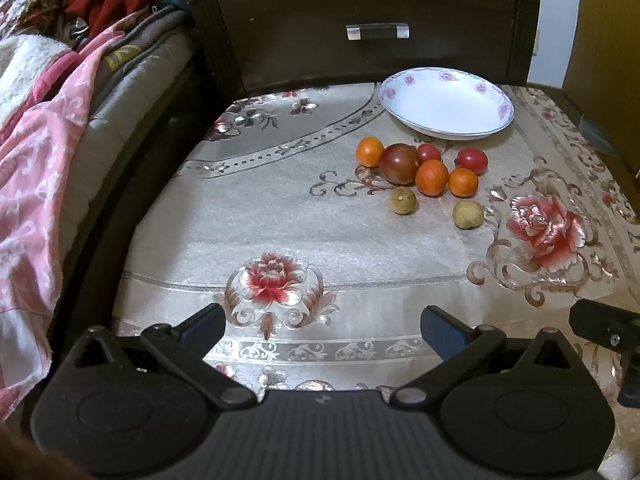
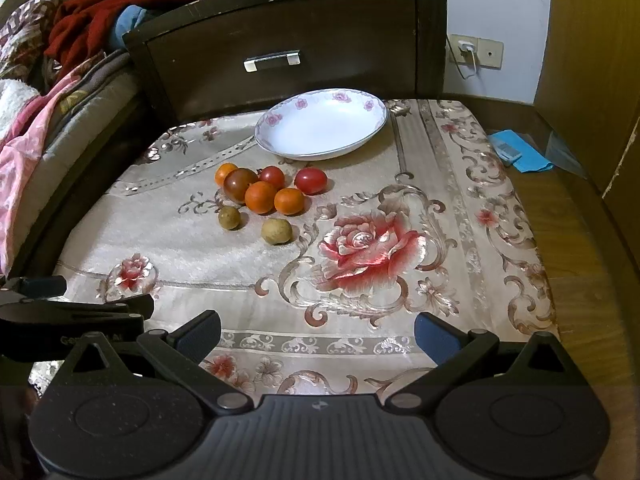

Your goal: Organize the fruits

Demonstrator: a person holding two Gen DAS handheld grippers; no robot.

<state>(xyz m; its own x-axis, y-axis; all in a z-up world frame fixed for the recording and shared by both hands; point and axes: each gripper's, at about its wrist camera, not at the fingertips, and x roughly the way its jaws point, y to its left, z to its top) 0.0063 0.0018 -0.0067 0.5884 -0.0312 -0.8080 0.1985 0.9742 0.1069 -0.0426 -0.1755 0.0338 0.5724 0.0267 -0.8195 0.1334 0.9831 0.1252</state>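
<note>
A cluster of fruit lies on a floral cloth in front of an empty white plate (image 1: 446,102) (image 2: 322,124). It holds three small oranges (image 1: 431,177) (image 2: 260,197), a large dark tomato (image 1: 399,163) (image 2: 239,184), two red cherry tomatoes (image 1: 472,160) (image 2: 310,180) and two tan longans (image 1: 403,200) (image 2: 276,231). My left gripper (image 1: 322,326) is open and empty, low near the cloth's front edge. My right gripper (image 2: 318,334) is open and empty, beside it to the right.
A dark wooden drawer front (image 1: 360,28) (image 2: 288,56) stands behind the plate. A bed with pink blankets (image 1: 36,160) runs along the left. A blue packet (image 2: 520,154) lies on the wooden surface at the right. A wall socket (image 2: 466,50) is behind.
</note>
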